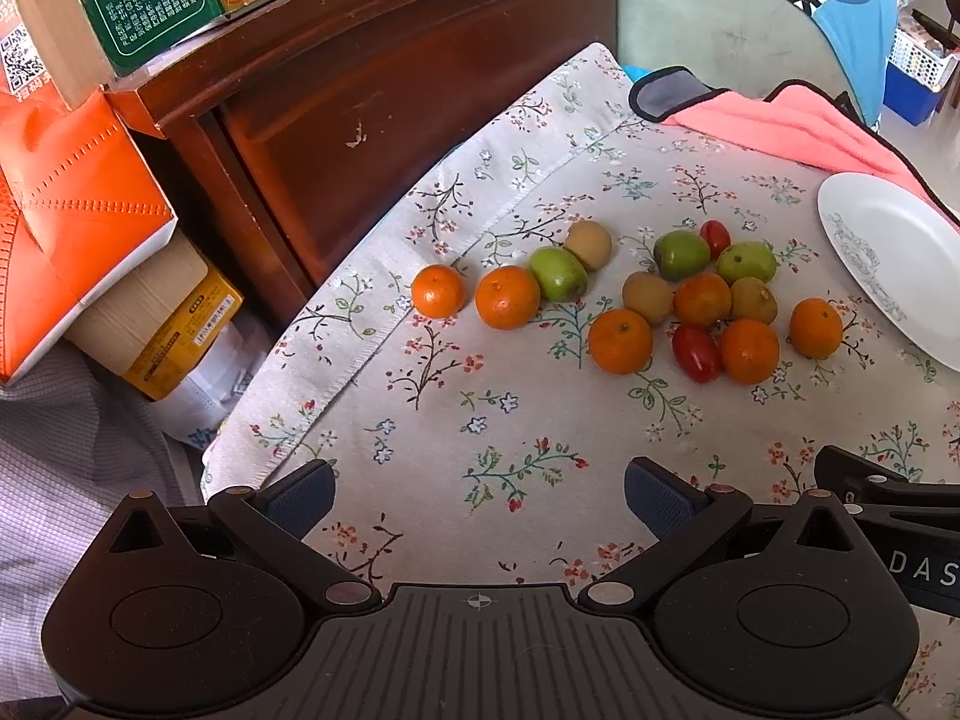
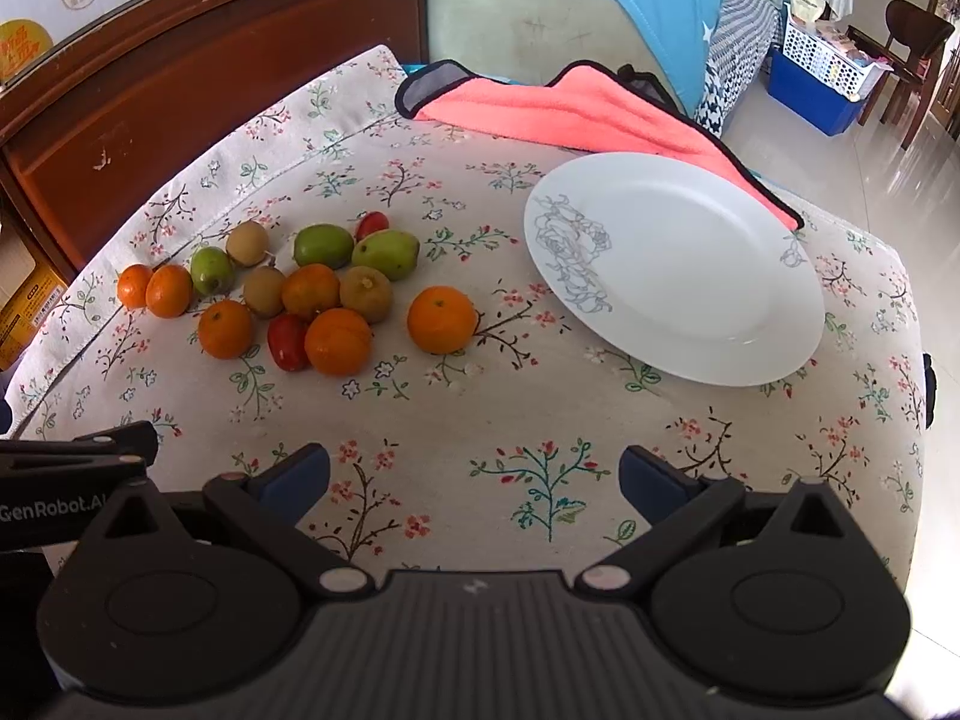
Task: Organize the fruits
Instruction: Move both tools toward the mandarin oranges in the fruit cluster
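Note:
A loose cluster of fruit lies on the floral tablecloth: several small oranges point(image 1: 620, 341) point(image 2: 442, 320), green jujubes point(image 1: 558, 273) point(image 2: 384, 254), brown kiwis point(image 1: 647, 298) point(image 2: 366, 294) and red cherry tomatoes point(image 1: 696, 352) point(image 2: 287, 342). A white plate point(image 2: 678, 276) with a grey flower print stands empty to the right of the fruit; its edge also shows in the left wrist view point(image 1: 888, 264). My left gripper point(image 1: 480, 495) is open and empty, hovering near the table's front. My right gripper point(image 2: 474, 480) is open and empty beside it.
A pink towel point(image 2: 576, 114) with a black border lies behind the plate. A dark wooden headboard point(image 1: 372, 90) stands behind the table. Orange and brown boxes point(image 1: 72, 204) are stacked at the left. The table edge drops off at the right point(image 2: 906, 360).

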{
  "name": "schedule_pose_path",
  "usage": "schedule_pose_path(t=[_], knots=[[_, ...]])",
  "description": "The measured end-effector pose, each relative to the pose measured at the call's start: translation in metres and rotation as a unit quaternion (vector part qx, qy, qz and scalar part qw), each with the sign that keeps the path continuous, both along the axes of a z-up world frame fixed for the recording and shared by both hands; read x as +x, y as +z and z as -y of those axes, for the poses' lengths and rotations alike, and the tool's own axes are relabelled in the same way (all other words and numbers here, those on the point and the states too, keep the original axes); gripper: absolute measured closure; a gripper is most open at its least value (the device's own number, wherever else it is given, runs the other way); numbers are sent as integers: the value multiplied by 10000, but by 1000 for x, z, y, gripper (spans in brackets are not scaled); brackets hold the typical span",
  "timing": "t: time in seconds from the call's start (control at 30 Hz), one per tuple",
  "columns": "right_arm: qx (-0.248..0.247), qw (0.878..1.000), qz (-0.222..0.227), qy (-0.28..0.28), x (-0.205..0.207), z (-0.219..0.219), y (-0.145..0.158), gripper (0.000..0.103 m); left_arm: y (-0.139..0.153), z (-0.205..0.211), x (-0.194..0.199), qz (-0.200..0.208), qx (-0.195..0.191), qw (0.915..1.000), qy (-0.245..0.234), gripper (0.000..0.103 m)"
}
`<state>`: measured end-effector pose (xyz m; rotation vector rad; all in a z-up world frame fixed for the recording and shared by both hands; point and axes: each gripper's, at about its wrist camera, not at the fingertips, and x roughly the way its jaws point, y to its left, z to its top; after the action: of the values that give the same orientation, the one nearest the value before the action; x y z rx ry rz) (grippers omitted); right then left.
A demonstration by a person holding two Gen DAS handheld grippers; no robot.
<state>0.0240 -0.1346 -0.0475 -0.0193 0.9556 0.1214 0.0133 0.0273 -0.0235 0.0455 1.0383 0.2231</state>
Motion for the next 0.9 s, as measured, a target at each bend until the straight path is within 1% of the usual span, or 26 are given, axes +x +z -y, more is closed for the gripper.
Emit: schedule_pose_path(t=[0.7,0.8,0.83,0.9], knots=[[-10,10000,88,0,0,-2,-2,1,-1,-1,-1,8,48,10000,6,1],[4,9999,134,67,0,-1,0,1,2,-6,0,32,-108,9999,-22,0],[43,9998,177,121,1,0,2,2,4,-9,0,60,-216,9997,-46,0],[183,9992,284,216,1,5,8,2,8,-15,-1,133,-314,9994,-74,0]])
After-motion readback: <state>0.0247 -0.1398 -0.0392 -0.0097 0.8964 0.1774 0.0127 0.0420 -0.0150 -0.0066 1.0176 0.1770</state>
